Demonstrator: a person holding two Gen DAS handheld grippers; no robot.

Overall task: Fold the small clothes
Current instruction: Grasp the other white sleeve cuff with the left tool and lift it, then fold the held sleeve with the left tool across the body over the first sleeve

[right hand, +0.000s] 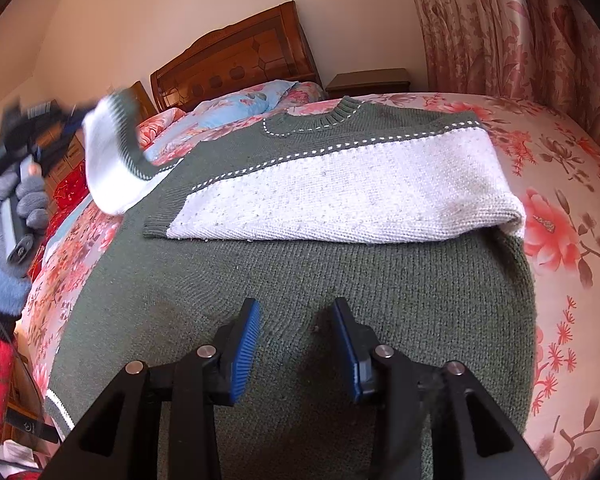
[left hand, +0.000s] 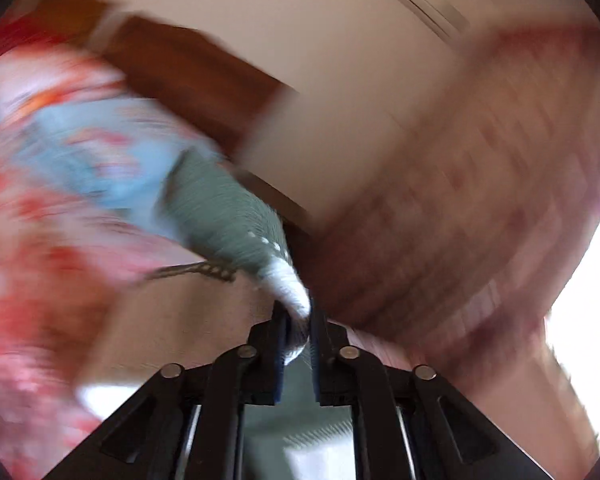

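Note:
A green and white knitted sweater (right hand: 300, 280) lies flat on the bed, neck at the far end. One white sleeve (right hand: 340, 192) is folded across its chest. The other sleeve (right hand: 108, 152) is lifted off the bed at the left, and my left gripper (right hand: 76, 120) is shut on its white cuff. In the blurred left wrist view the cuff sits pinched in the left gripper (left hand: 298, 312), and the sleeve (left hand: 228, 208) stretches away from it. My right gripper (right hand: 296, 308) hovers over the sweater's lower green part, open, with nothing between its blue pads (right hand: 244, 340).
The bed has a floral sheet (right hand: 572, 240), a blue pillow (right hand: 240, 108) and a wooden headboard (right hand: 236, 60). A nightstand (right hand: 368, 80) and pink curtains (right hand: 500, 32) stand behind. A gloved hand (right hand: 24, 200) holds the left gripper at the bed's left side.

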